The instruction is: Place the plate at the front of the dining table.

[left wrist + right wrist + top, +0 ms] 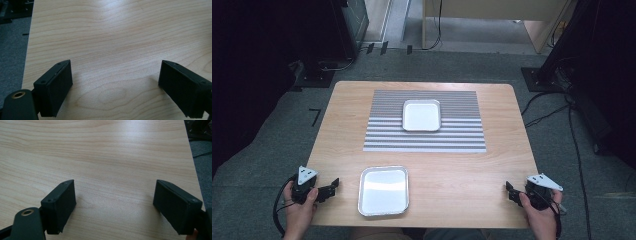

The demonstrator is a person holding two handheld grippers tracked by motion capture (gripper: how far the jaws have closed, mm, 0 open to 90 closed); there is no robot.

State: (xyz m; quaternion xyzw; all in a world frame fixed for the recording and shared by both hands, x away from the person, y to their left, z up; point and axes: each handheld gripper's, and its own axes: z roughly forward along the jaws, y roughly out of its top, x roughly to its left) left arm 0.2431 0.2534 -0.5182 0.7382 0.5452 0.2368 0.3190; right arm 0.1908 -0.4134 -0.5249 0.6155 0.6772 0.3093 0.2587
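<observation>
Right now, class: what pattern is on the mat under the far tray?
Grey and white stripes running across the mat; the high view shows it best.

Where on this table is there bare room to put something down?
Bare wood runs along the table's right side, from the striped mat to the right gripper, and between the near tray and that gripper. The left strip beside the mat is narrower. The far tray takes the mat's middle; the left gripper crowds the near tray.
</observation>
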